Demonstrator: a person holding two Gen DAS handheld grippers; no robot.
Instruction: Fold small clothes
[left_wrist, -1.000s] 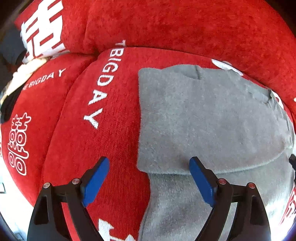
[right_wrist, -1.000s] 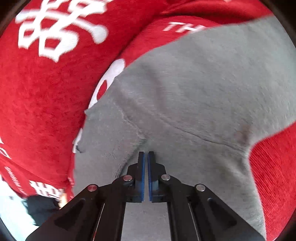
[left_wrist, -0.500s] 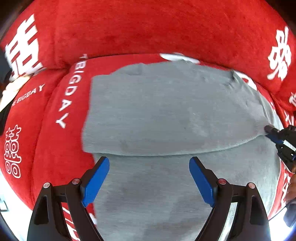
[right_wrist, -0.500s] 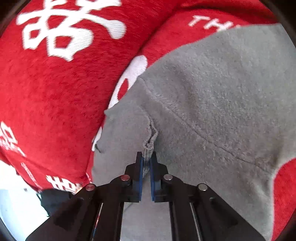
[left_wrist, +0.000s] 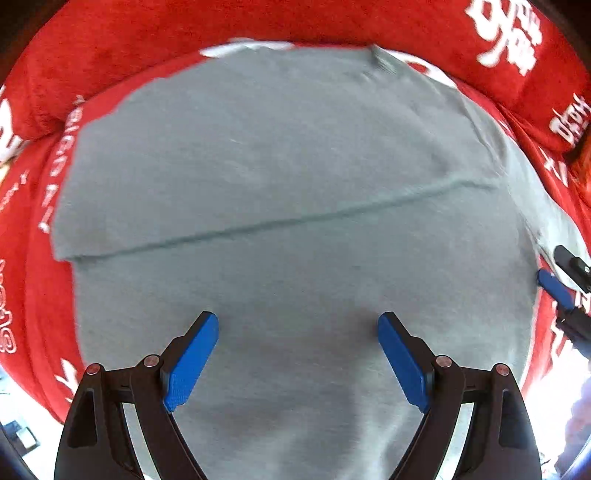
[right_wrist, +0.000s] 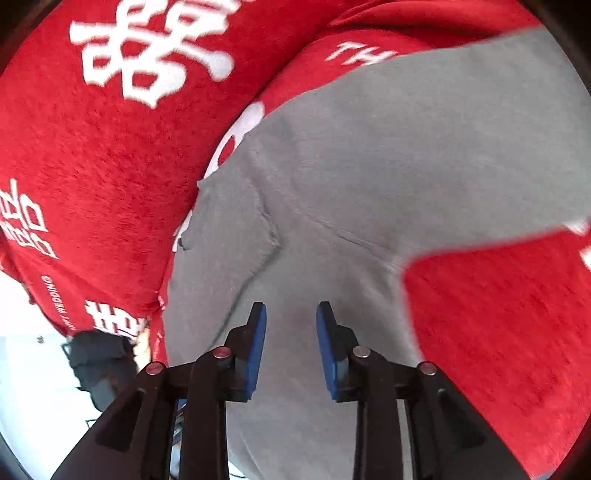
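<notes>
Where the right gripper (right_wrist: 290, 314) was pinched on a seam of the grey garment (left_wrist: 295, 177) half a second ago, its blue pads now stand parted with only flat cloth between them, so the fabric has been let go. The left wrist view has also swung across: the garment, off to the right a second ago, now fills nearly the whole frame. It lies spread on the red sofa cover (right_wrist: 110, 177) (white lettering and characters on it), with a folded upper layer whose edge (left_wrist: 280, 221) runs across the middle. The left gripper (left_wrist: 297, 321) hangs low over the near part of the garment, fingers spread wide and holding nothing. The right gripper's fingertip (left_wrist: 554, 286) shows at the garment's right edge in the left view.
</notes>
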